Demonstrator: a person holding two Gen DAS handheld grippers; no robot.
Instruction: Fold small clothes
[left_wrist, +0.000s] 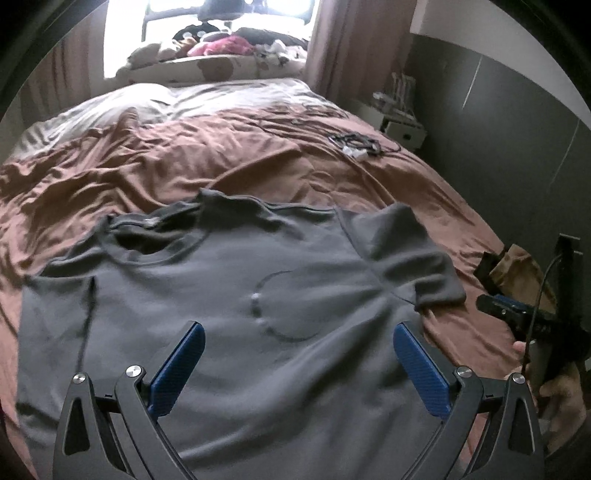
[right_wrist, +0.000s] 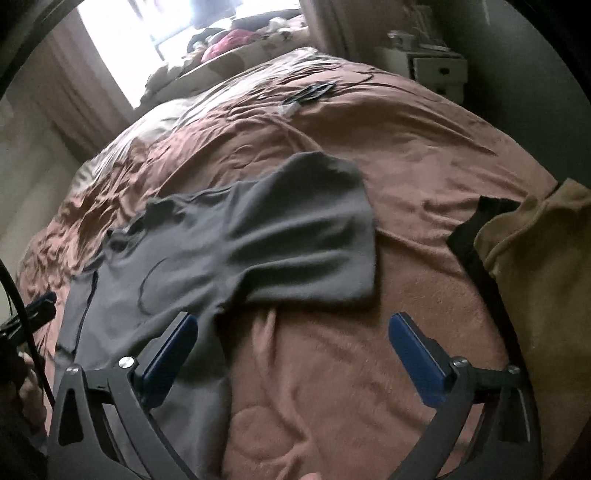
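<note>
A grey short-sleeved shirt (left_wrist: 229, 295) lies spread flat on the brown bedspread (left_wrist: 184, 162), collar toward the far side, a thin dark cord curved on its chest. My left gripper (left_wrist: 299, 332) hangs over the shirt's lower middle, its blue pads wide apart with nothing between them. In the right wrist view the shirt (right_wrist: 236, 243) fills the left half, its right sleeve spread out toward the centre. My right gripper (right_wrist: 293, 325) stands open above the shirt's right side edge and bare bedspread (right_wrist: 424, 192), just below that sleeve. The right gripper also shows at the left view's right edge (left_wrist: 517, 314).
A tan and black garment (right_wrist: 532, 266) lies at the bed's right edge. Cables and a small white item (left_wrist: 358, 146) sit further up the bed. Pillows and plush toys (left_wrist: 218, 48) pile by the bright window. A white nightstand (right_wrist: 439, 70) stands beside the bed.
</note>
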